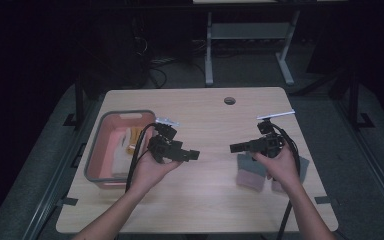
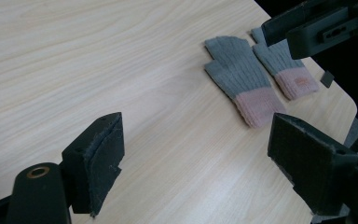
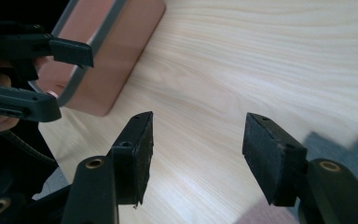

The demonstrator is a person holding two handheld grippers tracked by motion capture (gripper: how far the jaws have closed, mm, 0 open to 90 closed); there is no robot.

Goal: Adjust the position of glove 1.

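Note:
Two grey knit gloves with pink cuffs lie side by side on the wooden table (image 1: 205, 200), toward its right. One glove (image 1: 250, 172) (image 2: 240, 77) lies nearer the middle, the other glove (image 1: 304, 166) (image 2: 284, 65) beside it. My right gripper (image 1: 235, 147) (image 3: 196, 154) hovers just above them, pointing left, open, nothing between its pads. My left gripper (image 1: 194, 155) (image 2: 200, 154) is held over the table's middle left, pointing right toward the gloves, open and empty. The two grippers face each other with a gap between them.
A pink basin with a grey rim (image 1: 92, 150) (image 3: 107, 70) stands at the table's left edge, holding a white cloth and something yellow. A round cable hole (image 1: 229, 100) sits near the far edge. Desk legs and cables stand beyond the table.

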